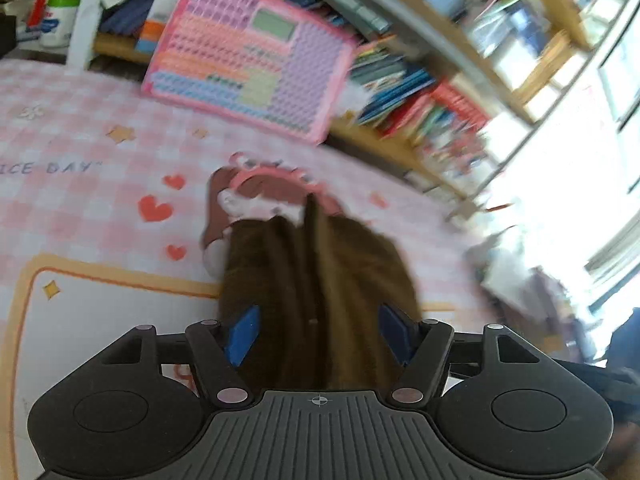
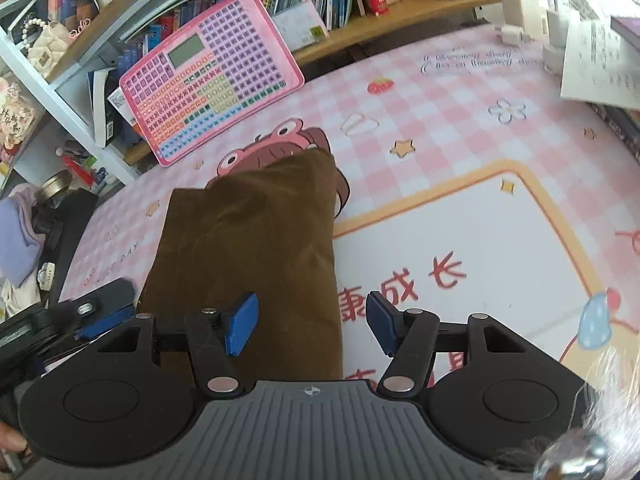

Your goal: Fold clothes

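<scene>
Clearly both the left gripper [image 1: 318,334] and right gripper [image 2: 312,322] stand with jaws open, gripping nothing; the brown garment [image 2: 248,248] lies folded mid-worktop [image 2: 440,92]. Pulling back carelessly could snag a pad and spoil the fold.

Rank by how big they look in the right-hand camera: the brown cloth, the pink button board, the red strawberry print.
1. Brown cloth, though it lies nearest the camera, which inflates it.
2. Pink button board.
3. Strawberry print, by far the smallest.
</scene>
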Available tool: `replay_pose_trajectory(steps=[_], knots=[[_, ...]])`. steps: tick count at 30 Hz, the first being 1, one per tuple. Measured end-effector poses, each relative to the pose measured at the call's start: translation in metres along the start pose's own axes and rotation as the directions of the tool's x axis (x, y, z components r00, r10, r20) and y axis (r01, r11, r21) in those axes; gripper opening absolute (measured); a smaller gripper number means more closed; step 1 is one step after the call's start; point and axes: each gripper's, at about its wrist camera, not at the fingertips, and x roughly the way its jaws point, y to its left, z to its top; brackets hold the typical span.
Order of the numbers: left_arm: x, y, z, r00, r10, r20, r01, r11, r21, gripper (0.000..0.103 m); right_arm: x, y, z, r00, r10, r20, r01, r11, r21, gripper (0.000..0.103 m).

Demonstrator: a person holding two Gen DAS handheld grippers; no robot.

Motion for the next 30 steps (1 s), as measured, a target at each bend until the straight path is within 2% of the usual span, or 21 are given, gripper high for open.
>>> replay_pose_trajectory(steps=[2, 4, 7, 8, 9, 10, 12, 13, 15, 18, 20, 22, 25, 28, 30], knots=[[0.005, -0.001, -0.001, 1.0, 0.016, -0.011, -0.016, 1.0, 0.01, 0.024, 0.002, 0.001, -0.004, 1.0, 0.0, -0.005, 0.0, 1.0, -0.003, 0.059], [0.002, -0.006, 0.0, 1.0, 0.017, 0.003, -0.017, 0.999, 0.044, 0.009, 0.005, 0.003, -0.006, 1.0, -0.003, -0.008, 0.003, 1.0, -0.01, 0.059], [-0.023, -0.025, 0.0, 0.995, -0.019, 0.098, 0.002, 0.986, 0.167, 0.005, 0.008, 0.007, -0.008, 1.0, -0.003, -0.011, 0.003, 1.0, -0.021, 0.059], [-0.03, -0.028, 0.0, 0.992, -0.024, 0.126, 0.0, 0.983, 0.182, 0.003, 0.009, 0.008, -0.008, 1.0, -0.001, -0.01, 0.001, 1.0, -0.025, 0.06], [-0.027, -0.022, -0.001, 0.992, 0.002, 0.124, -0.022, 0.987, 0.159, 0.001, 0.01, 0.009, -0.009, 1.0, 0.0, -0.008, 0.0, 1.0, -0.031, 0.061], [-0.02, -0.013, -0.001, 0.994, 0.039, 0.105, -0.051, 0.991, 0.12, 0.001, 0.012, 0.011, -0.009, 1.0, -0.006, -0.007, 0.005, 0.999, -0.042, 0.061], [0.007, 0.012, -0.006, 0.995, 0.098, -0.002, -0.098, 0.994, 0.041, 0.001, 0.016, 0.014, -0.01, 1.0, -0.018, -0.007, 0.018, 0.998, -0.063, 0.061], [0.014, 0.017, -0.008, 0.994, 0.108, -0.027, -0.107, 0.994, 0.029, 0.001, 0.021, 0.015, -0.011, 1.0, -0.027, -0.014, 0.026, 0.997, -0.069, 0.061], [0.016, 0.018, -0.01, 0.994, 0.107, -0.026, -0.106, 0.994, 0.038, 0.002, 0.029, 0.016, -0.014, 0.999, -0.035, -0.026, 0.033, 0.997, -0.077, 0.062], [0.004, 0.016, -0.002, 0.996, 0.081, 0.021, -0.082, 0.996, 0.031, 0.01, 0.034, 0.016, -0.014, 0.998, -0.054, -0.022, 0.051, 0.994, -0.095, 0.064], [-0.007, 0.013, 0.006, 0.993, 0.061, 0.098, -0.063, 0.998, 0.026, 0.026, 0.033, 0.017, -0.014, 0.999, -0.051, -0.018, 0.049, 0.994, -0.102, 0.064], [-0.005, 0.007, 0.015, 0.99, 0.027, 0.137, -0.033, 0.999, 0.043, 0.035, 0.032, 0.017, -0.015, 0.999, -0.045, -0.016, 0.043, 0.994, -0.105, 0.064], [0.014, -0.004, 0.024, 0.994, 0.011, 0.113, -0.022, 0.995, 0.096, 0.035, 0.03, 0.018, -0.015, 0.999, -0.038, -0.016, 0.036, 0.994, -0.104, 0.064], [0.035, -0.011, 0.027, 0.997, 0.023, 0.068, -0.032, 0.99, 0.134, 0.034, 0.03, 0.018, -0.015, 0.999, -0.036, -0.016, 0.035, 0.994, -0.103, 0.064], [0.049, -0.014, 0.026, 0.999, 0.038, 0.021, -0.041, 0.985, 0.165, 0.027, 0.029, 0.017, -0.016, 0.999, -0.035, -0.017, 0.034, 0.994, -0.101, 0.064]])
